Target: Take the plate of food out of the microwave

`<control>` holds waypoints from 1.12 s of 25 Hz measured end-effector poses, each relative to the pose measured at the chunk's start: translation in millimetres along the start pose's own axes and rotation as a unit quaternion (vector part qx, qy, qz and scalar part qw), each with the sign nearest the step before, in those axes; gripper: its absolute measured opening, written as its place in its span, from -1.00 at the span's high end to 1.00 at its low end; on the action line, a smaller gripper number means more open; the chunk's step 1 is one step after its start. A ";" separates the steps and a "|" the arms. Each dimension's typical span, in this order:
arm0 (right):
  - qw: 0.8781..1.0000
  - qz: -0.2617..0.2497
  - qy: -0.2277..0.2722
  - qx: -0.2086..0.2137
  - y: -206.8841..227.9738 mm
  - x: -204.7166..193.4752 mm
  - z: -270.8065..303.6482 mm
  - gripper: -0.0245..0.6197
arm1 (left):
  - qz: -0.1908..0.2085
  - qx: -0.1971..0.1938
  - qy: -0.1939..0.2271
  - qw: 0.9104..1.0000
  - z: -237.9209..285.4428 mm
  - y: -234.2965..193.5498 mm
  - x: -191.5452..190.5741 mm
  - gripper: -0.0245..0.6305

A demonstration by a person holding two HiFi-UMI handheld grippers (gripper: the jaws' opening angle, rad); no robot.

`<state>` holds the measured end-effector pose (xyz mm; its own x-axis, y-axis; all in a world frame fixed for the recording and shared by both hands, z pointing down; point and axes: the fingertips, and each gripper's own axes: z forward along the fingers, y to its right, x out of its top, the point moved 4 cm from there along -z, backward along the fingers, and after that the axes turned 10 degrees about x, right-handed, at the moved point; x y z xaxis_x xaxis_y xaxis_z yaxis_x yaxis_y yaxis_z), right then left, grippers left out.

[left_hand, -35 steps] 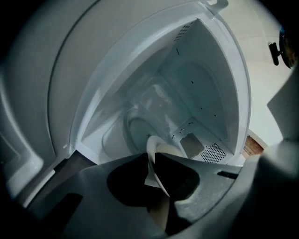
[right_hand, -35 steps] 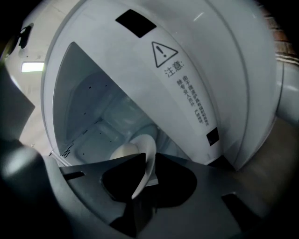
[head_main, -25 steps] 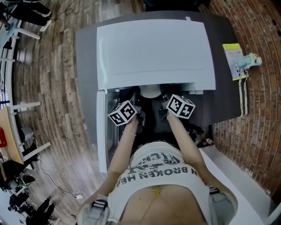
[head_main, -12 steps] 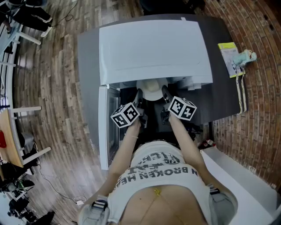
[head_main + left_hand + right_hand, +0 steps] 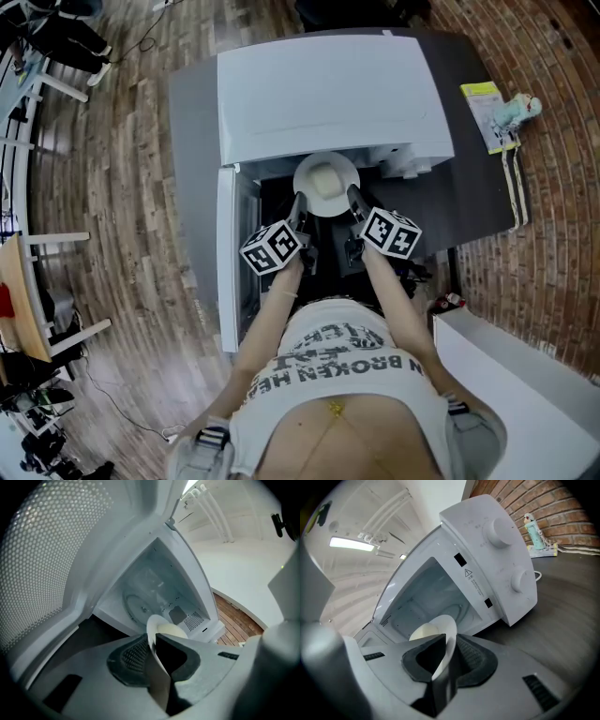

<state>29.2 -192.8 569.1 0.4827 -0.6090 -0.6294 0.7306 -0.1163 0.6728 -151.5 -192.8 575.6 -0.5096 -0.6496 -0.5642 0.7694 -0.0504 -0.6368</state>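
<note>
- since a second ago the round white plate [image 5: 325, 184] has slid from just under the front lip of the boxy white microwave [image 5: 328, 94] to nearly clear of its opening, and both grippers have drawn back with it.
- left gripper [image 5: 152, 641]: its ribbed pads are clamped on the plate's left rim, the thin edge pinched between them.
- right gripper [image 5: 446, 656]: its jaws are closed the same way on the opposite rim.
- a pale, smooth mound of food [image 5: 323, 178] sits at the plate's centre, between the two grips and touching neither.
- handling, as a guess: the plate looks stiff, glazed and breakable, so probably slick under the pads. the rim is the only hold, so two opposite pinches suit it, kept level and moved together. the load seems light to moderate.
- the microwave's white door [image 5: 228, 253] hangs open left of the opening.
- inside the microwave the glass turntable [image 5: 138, 606] lies bare.
</note>
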 end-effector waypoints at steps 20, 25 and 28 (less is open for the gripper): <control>0.996 -0.017 -0.054 0.067 4.3 11.3 -33.1 0.72 | -0.034 0.051 0.055 0.997 -32.6 29.5 -33.3 0.76; 0.994 -0.020 -0.067 0.078 11.1 15.6 -47.8 0.72 | -0.037 0.060 0.069 0.995 -42.0 44.7 -45.3 0.76; 0.993 -0.020 -0.072 0.089 13.8 16.1 -55.9 0.72 | -0.040 0.067 0.078 0.994 -48.0 51.8 -54.1 0.76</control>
<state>74.0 -160.3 546.5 0.3709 -0.7060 -0.6033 0.6446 -0.2719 0.7145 -102.5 -123.8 547.9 -0.6168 -0.5151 -0.5952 0.7629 -0.2050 -0.6132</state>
